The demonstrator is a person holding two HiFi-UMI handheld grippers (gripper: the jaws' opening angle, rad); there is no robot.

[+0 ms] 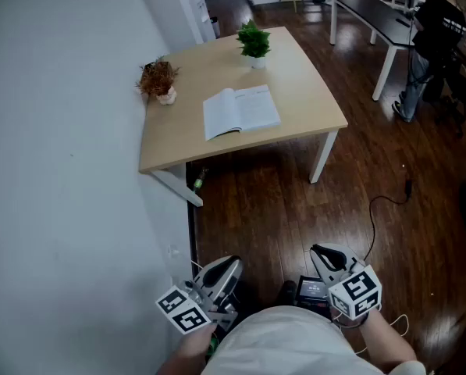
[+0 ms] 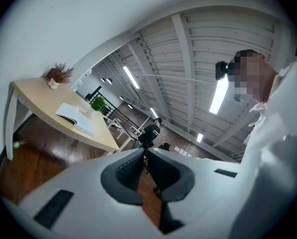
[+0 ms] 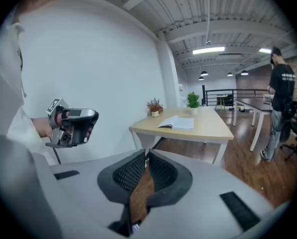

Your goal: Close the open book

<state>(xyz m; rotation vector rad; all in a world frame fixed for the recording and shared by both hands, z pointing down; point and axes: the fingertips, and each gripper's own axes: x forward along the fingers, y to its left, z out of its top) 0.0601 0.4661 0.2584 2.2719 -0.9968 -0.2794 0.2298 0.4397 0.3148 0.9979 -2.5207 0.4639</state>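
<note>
An open book [image 1: 240, 110] lies pages up on the light wooden table [image 1: 311, 92], far ahead of me. It also shows small in the left gripper view as the book [image 2: 76, 117] and in the right gripper view as the book [image 3: 177, 123]. My left gripper [image 1: 229, 264] and right gripper [image 1: 320, 251] hang low near my body, over the dark wood floor, well short of the table. In their own views the left gripper [image 2: 146, 152] and right gripper [image 3: 147, 156] have their jaws together with nothing between them.
A green potted plant [image 1: 254, 41] and a dried plant in a pot [image 1: 158, 80] stand on the table's far side. A white wall [image 1: 69, 131] runs along the left. A person [image 1: 439, 30] stands at a second table [image 1: 373, 14] at the back right. A cable [image 1: 377, 209] lies on the floor.
</note>
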